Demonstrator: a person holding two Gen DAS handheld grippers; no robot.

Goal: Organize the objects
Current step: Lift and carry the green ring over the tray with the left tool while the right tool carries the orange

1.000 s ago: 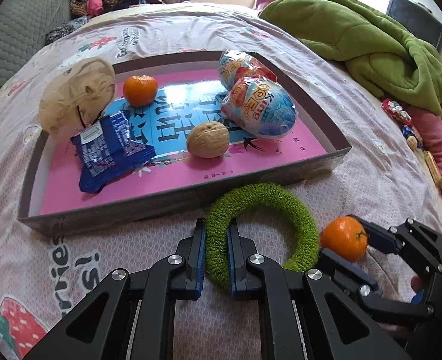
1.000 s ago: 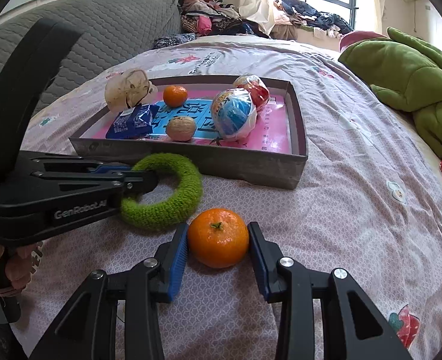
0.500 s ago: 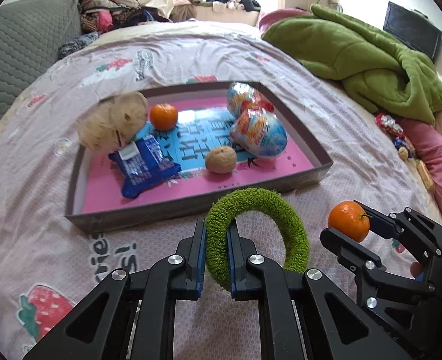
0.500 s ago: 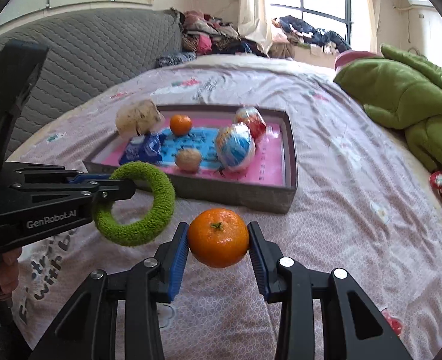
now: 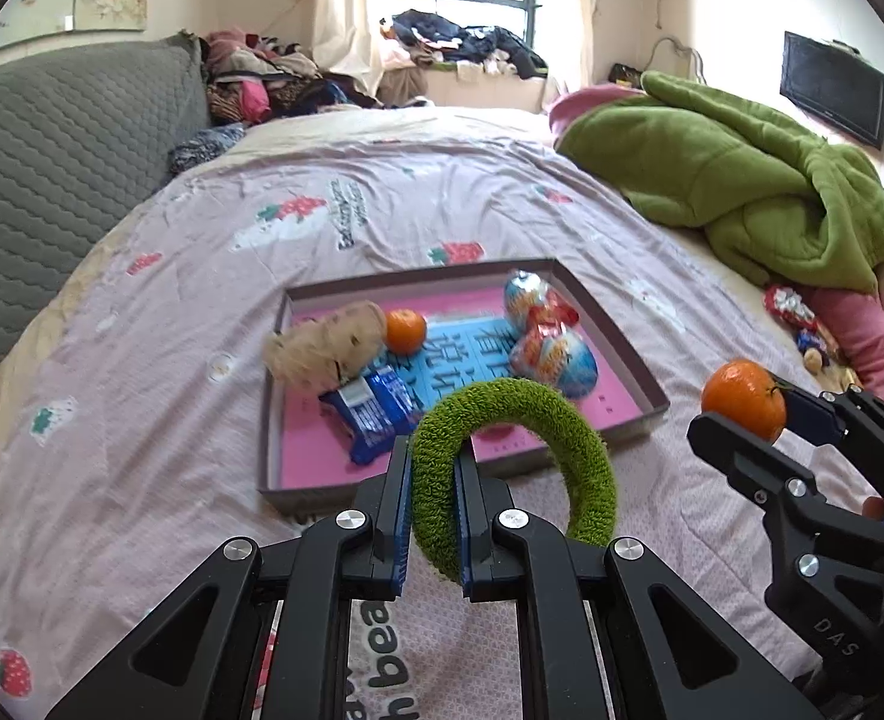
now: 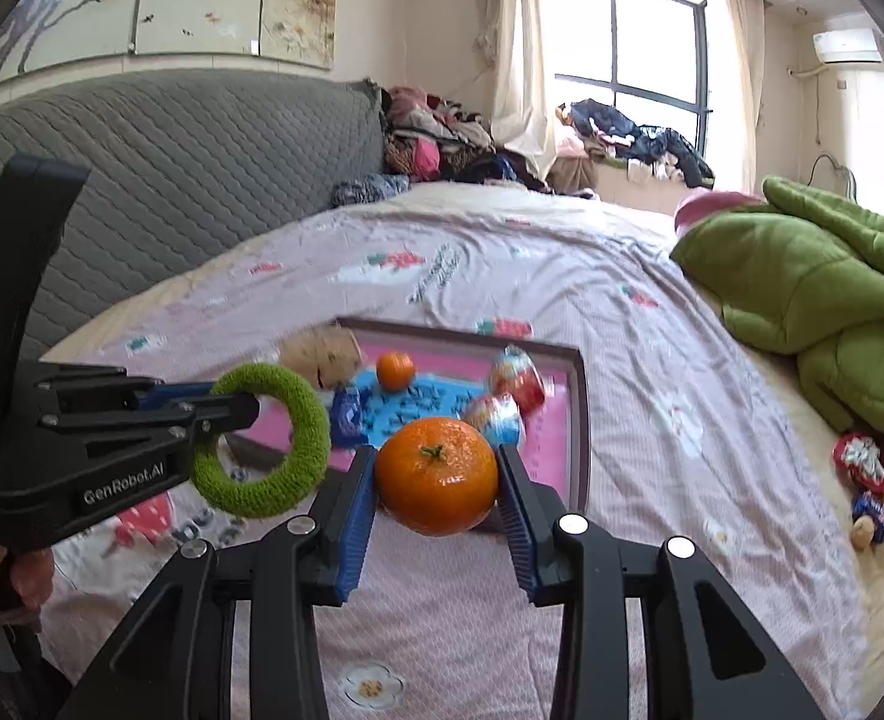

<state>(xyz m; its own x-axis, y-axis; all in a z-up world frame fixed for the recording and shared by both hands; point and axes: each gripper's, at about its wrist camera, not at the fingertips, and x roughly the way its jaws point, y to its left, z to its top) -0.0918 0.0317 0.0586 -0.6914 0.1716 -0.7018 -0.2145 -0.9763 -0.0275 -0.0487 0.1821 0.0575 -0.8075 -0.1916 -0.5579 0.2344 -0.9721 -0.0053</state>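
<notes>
Now both loads hang above the bed, left gripper (image 5: pixel 433 516) jaws clamping the green ring (image 5: pixel 514 456), right gripper (image 6: pixel 436 516) gripping the tangerine (image 6: pixel 436 483); next: release into tray (image 5: pixel 622 348).

Green ring (image 5: pixel 514 456) hides tray's (image 5: pixel 634 360) near-centre contents; beige item (image 5: pixel 328 348) at tray's left motion-blurred; small items (image 6: pixel 868 498) at right edge unidentifiable.

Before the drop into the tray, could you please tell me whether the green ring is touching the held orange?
Apart. The right wrist view shows bedsheet between the green ring and the held orange.
</notes>
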